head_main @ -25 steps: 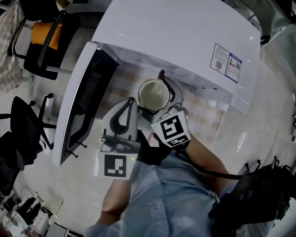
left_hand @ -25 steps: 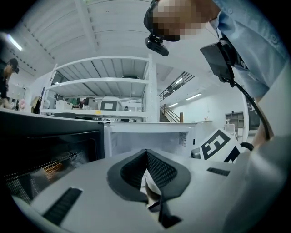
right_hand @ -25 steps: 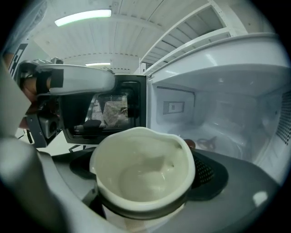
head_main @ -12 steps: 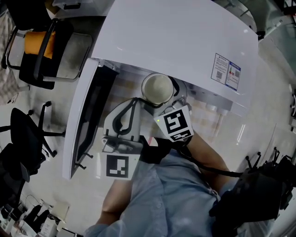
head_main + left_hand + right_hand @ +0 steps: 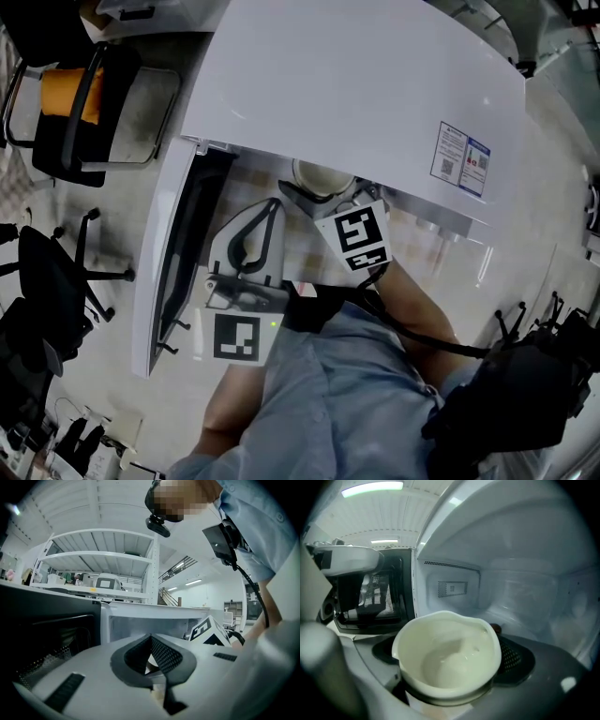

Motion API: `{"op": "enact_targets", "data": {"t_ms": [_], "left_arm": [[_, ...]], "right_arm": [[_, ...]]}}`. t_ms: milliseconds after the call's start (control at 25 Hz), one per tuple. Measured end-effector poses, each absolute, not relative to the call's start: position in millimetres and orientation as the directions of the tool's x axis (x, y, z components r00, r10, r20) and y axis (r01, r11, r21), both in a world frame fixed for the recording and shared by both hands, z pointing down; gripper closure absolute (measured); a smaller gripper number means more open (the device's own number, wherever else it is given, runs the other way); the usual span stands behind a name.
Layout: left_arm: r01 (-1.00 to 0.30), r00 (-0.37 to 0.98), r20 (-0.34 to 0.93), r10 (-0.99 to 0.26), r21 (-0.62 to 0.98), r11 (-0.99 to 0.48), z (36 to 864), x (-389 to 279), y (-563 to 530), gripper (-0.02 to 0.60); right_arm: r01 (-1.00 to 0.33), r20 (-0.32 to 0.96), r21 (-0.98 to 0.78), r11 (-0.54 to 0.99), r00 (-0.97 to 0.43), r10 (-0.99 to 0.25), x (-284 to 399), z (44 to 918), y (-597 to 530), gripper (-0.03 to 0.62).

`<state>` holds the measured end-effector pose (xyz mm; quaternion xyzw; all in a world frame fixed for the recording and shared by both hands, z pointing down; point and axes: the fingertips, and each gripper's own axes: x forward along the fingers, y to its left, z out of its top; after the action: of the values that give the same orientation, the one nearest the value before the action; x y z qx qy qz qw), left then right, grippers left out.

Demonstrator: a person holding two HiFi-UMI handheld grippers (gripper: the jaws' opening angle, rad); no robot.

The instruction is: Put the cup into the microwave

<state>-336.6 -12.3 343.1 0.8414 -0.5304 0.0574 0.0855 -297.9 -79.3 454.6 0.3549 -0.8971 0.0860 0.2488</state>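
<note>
Currently the right tool point(image 5: 323, 192) is clamped on the white cup point(image 5: 447, 658), held in the mouth of the microwave point(image 5: 356, 84), partly under its top. Left tool point(image 5: 267, 211): jaws together, empty, beside the open door point(image 5: 173, 253).
</note>
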Motion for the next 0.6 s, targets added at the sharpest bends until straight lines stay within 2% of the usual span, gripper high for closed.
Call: {"op": "enact_targets", "data": {"t_ms": [600], "left_arm": [[-0.899, 0.437, 0.2, -0.877, 0.098, -0.426, 346.5, -340.6, -24.3, 0.577]], "right_arm": [[-0.686, 0.477, 0.02, 0.727, -0.633, -0.61, -303.2, 454.8, -106.5, 0.049]]}}
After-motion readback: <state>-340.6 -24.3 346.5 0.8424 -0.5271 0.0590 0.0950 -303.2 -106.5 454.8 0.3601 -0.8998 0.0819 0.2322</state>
